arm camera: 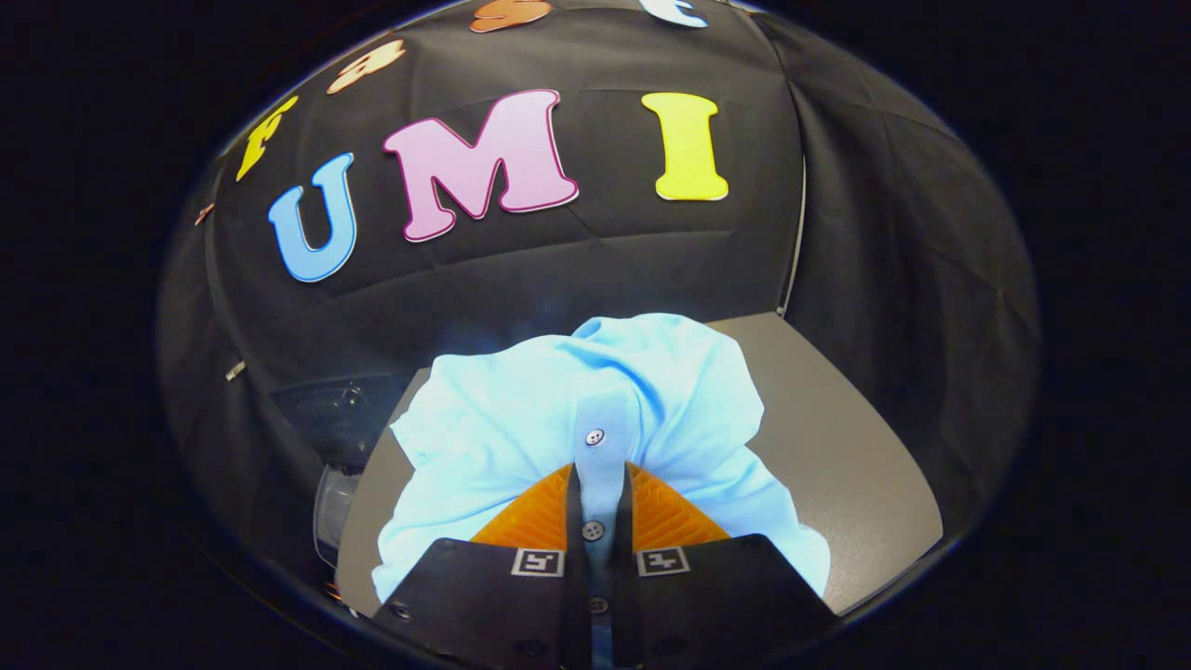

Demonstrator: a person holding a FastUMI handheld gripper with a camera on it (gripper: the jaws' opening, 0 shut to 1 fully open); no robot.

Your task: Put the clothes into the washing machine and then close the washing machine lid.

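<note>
We have the jaws (599,489) pinched on the button placket of the light blue shirt (521,419), whose strip runs straight ahead between them; the shirt bunches on the grey worktop (837,447), with the washing machine (335,484) likely beyond its left edge

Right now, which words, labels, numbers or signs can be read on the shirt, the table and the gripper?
No readable text on any of them.
Light blue shirt: no print or tag, only plain buttons on the placket.
Gripper, shut on that placket: two square code markers, black-and-white patterns without letters or numbers.
Grey table: no writing shows.
</note>
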